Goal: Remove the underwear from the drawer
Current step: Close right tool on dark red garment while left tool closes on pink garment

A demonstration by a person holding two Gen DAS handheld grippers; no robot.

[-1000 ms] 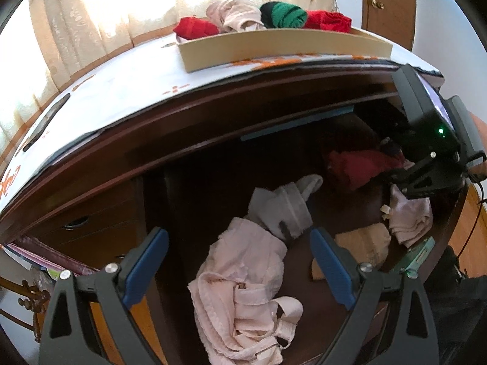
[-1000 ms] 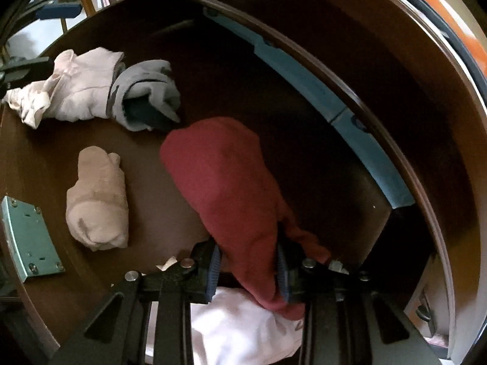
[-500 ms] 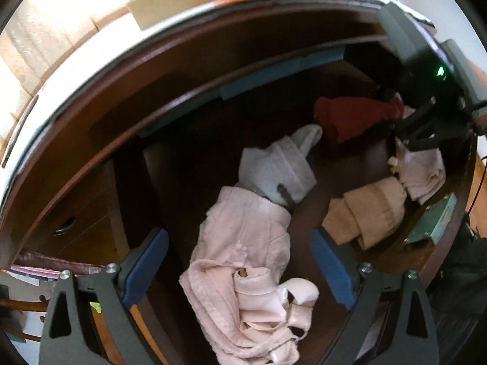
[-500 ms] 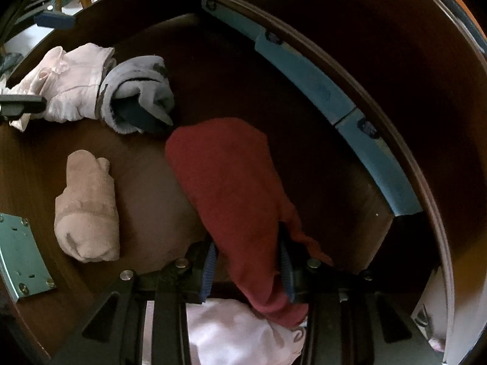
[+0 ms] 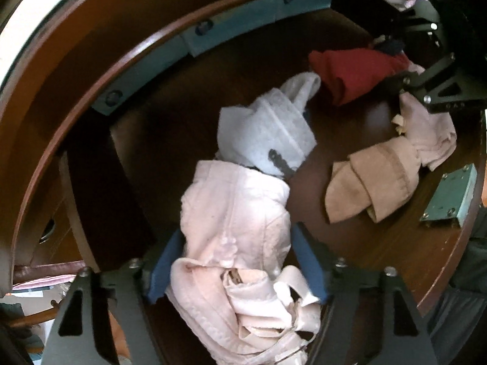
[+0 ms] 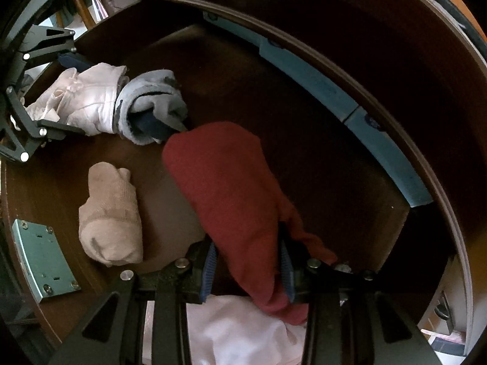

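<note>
Left wrist view: the left hand-held gripper point(image 5: 237, 261) has dropped deeper into the dark brown wooden drawer point(image 5: 395, 243) than a second ago, when the curtain and the card tray of rolled garments on top of the bench filled the upper part of the frame; now only drawer interior shows. Its jaws have just been closing from wide, and the blue pads point(image 5: 166, 269) now sit against both sides of the pale pink crumpled cotton underwear point(image 5: 237, 231) in the lower centre, apparently pinching it. A grey rolled sock-like bundle point(image 5: 268, 133) lies touching the pink piece's upper end. A beige folded garment point(image 5: 365, 182) lies at centre right. In the upper right, the right hand-held gripper point(image 5: 426, 85) stands by a dark red cloth garment point(image 5: 353, 73).

Right wrist view: the right hand-held gripper point(image 6: 248, 263) is narrowly closed, clamping the dark red cloth garment point(image 6: 231, 200) at lower centre, much as a second ago; the cloth rests low in the drawer, over a white fabric piece point(image 6: 240, 328). In my judgement both pieces are gripped and ready to lift out, with nothing removed yet.

No brand, label or readable writing shows; the pale green metal lock plate point(image 6: 42, 258) at lower left is blank.
</note>
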